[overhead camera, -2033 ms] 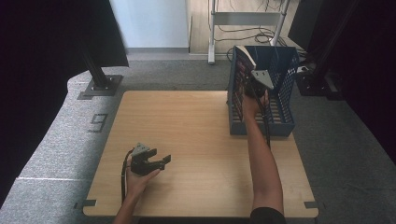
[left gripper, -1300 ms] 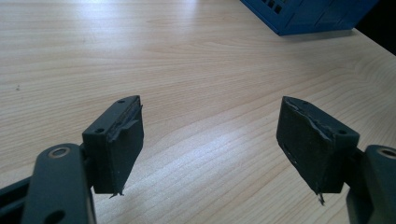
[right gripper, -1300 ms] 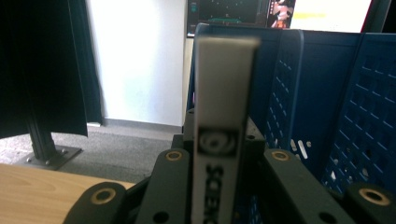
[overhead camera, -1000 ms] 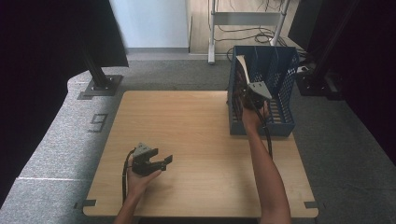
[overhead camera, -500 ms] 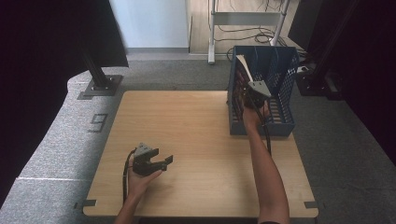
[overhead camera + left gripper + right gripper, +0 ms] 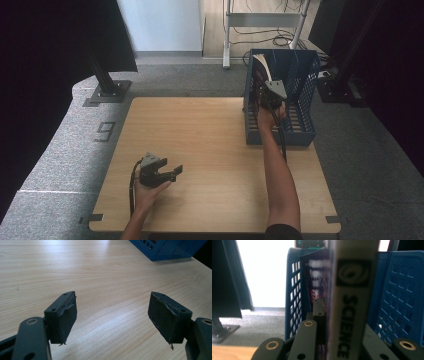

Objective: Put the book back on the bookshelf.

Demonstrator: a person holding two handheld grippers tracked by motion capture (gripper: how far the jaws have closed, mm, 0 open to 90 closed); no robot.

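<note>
Standing upright in the blue crate (image 6: pixel 305 125) at the table's far right corner, the science book (image 6: pixel 352 297) is running its spine straight up between the right gripper (image 6: pixel 267 102)'s clamping jaws, so any lift is heading upward. Well apart, the left gripper (image 6: pixel 159 171) is resting near the front edge, jaws spread and holding nothing.

Room survey: light wooden bench on grey carpeted floor

The bench (image 6: pixel 200 150) has a pale wood-grain top and stands on speckled grey carpet (image 6: pixel 60 165). Left of the bench, a dark numeral marking (image 6: pixel 105 131) lies on the carpet. Beyond the bench's far left corner, a black post on a flat base plate (image 6: pixel 106 92) rises beside a dark curtain (image 6: pixel 55 45). Behind the bench, a pale wall panel (image 6: pixel 160 25) catches bright light; right of it stands a white metal frame (image 6: pixel 227 35) with trailing cables (image 6: pixel 260 35). Darkness lies right of the bench.
</note>
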